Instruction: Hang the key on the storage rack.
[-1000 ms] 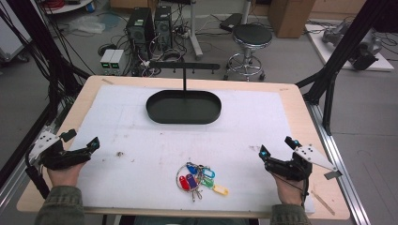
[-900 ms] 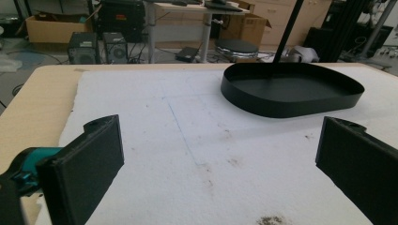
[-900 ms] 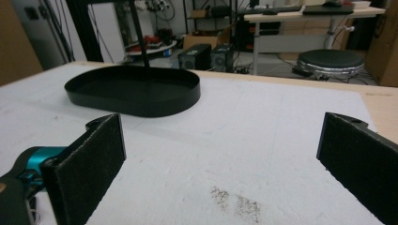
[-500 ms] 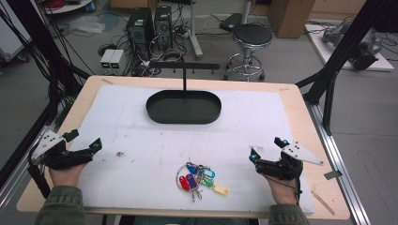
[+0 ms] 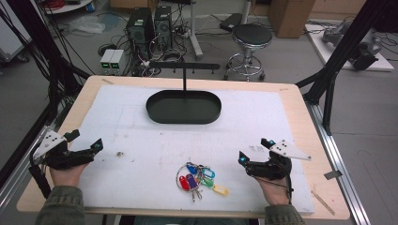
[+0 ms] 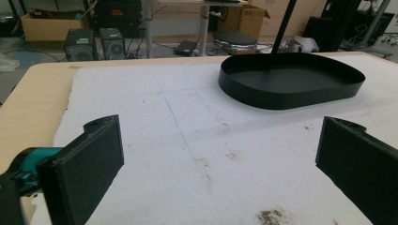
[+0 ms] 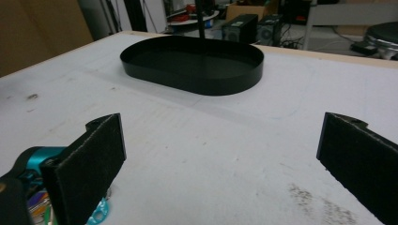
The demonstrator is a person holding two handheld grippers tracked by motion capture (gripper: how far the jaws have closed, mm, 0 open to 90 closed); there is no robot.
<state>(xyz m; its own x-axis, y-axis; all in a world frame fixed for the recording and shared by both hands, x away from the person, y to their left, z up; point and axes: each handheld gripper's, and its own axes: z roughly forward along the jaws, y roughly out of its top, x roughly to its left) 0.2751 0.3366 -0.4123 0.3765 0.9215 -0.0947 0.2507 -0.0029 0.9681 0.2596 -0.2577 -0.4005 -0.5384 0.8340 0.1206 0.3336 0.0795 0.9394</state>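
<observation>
Right gripper (image 5: 251,154) shifted inward toward table centre since earlier frame, jaws spread wide, empty. Bunch of coloured plastic key tags on metal ring (image 5: 199,179) lies just left of it, nearer than left gripper (image 5: 84,146), also wide open. Black oval metal tray (image 5: 183,107) beyond.

A black oval tray (image 5: 183,112) sits on the white mat (image 5: 141,154) toward the far side of the wooden table (image 5: 300,117), a thin black post (image 5: 185,82) rising from its far edge. Beyond the table — on the grey floor — stand a round stool (image 5: 252,35), two computer towers (image 5: 150,26) and a cardboard box (image 5: 291,14).
</observation>
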